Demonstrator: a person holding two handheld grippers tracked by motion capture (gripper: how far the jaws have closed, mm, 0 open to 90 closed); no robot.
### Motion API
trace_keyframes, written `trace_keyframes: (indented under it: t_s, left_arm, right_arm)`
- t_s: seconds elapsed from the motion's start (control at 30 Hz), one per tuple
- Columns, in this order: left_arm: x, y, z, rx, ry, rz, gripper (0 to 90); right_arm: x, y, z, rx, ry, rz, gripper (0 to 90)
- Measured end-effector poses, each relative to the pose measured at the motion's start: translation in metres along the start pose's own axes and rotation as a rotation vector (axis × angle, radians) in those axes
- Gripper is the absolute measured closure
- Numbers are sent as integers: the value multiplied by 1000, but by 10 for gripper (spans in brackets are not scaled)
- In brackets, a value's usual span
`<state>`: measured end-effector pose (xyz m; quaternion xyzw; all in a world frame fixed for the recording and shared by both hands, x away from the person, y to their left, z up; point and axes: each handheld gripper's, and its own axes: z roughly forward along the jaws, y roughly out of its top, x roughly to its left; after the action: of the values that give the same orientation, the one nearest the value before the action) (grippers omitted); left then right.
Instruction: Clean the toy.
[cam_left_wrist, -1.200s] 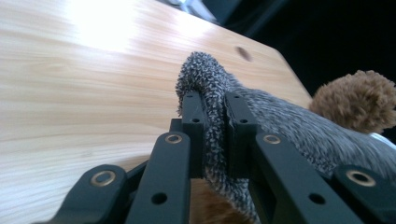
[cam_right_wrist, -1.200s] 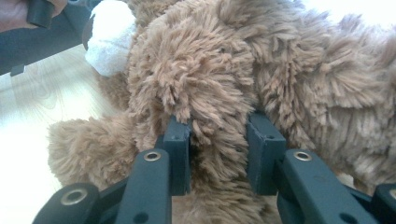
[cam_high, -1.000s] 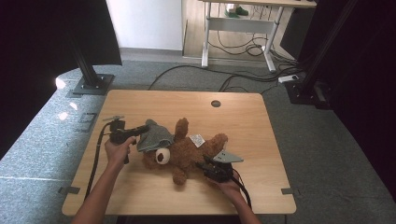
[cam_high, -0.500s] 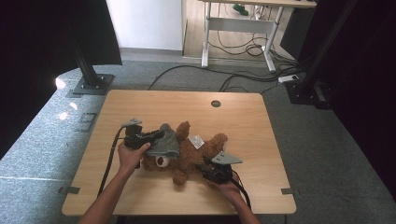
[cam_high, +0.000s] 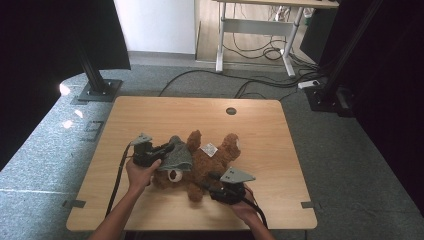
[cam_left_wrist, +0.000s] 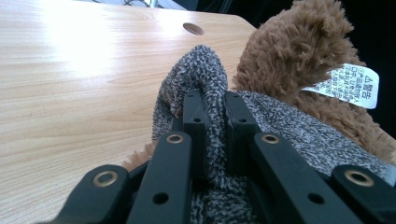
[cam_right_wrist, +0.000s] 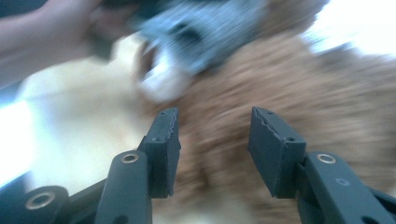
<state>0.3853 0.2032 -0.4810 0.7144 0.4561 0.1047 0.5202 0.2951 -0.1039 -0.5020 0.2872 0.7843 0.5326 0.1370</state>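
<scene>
A brown teddy bear (cam_high: 207, 160) lies on its back mid-table, a white tag (cam_high: 208, 149) on its body. A grey knit hat (cam_high: 176, 156) sits over its head, and my left gripper (cam_high: 167, 148) is shut on the hat's edge. In the left gripper view the jaws pinch a fold of the knit hat (cam_left_wrist: 212, 116), with the bear (cam_left_wrist: 299, 51) and its tag (cam_left_wrist: 348, 84) just behind. My right gripper (cam_high: 212, 182) is by the bear's lower limb; its jaws have just been opening. In the right gripper view the right gripper (cam_right_wrist: 212, 116) stands apart, with nothing pressed and blurred bear fur (cam_right_wrist: 327, 93) beyond.
The wooden table (cam_high: 150, 115) has a round cable hole (cam_high: 231, 111) near its far edge. On the floor beyond are black stand bases at left (cam_high: 97, 92) and right (cam_high: 325, 97), loose cables (cam_high: 260, 85) and a white desk frame (cam_high: 255, 30).
My left gripper carried the grey hat to the right, over the bear's head. The right gripper's jaws spread apart beside the bear's limb.
</scene>
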Motion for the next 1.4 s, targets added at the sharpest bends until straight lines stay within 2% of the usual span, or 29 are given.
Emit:
trace_keyframes:
  t_s: [0.07,0.17,0.23,0.3,0.43,0.57,0.67,0.8,1.0,1.03,1.13,1.23,1.33,1.4]
  left_arm:
    - [0,0,0,1,-6,-6,813]
    - [2,0,0,3,-19,-17,813]
    - [3,1,1,6,-25,-22,813]
    - [4,1,1,10,-36,-35,813]
    - [5,3,1,18,-52,-36,813]
    - [6,2,0,17,-71,-45,813]
    - [8,2,0,20,-113,-69,814]
    - [4,0,0,23,-148,-72,815]
    - [3,1,2,12,-159,-78,816]
    - [2,1,3,10,-160,-67,817]
    - [-4,1,4,9,-128,-15,817]
    - [-6,-1,3,1,-120,-1,817]
    - [-7,-5,2,-15,-98,14,816]
    - [-6,-7,2,-21,-97,14,816]
  right_arm:
    - [5,-5,11,55,59,7,519]
    - [4,-8,29,109,80,37,476]
    - [3,-8,39,133,70,46,484]
    - [5,-6,49,171,35,35,509]
    - [11,-10,67,234,37,32,569]
    - [11,-14,74,228,9,15,695]
    - [8,-16,74,224,10,9,750]
    - [5,-18,77,209,-7,5,772]
    - [-7,-13,90,192,-53,18,780]
    - [-8,-11,93,190,-55,26,779]
    - [-13,-10,94,188,-39,51,755]
    - [-12,-10,87,184,-7,49,664]
    - [-10,-5,70,168,22,35,552]
    - [-10,1,51,134,24,15,507]
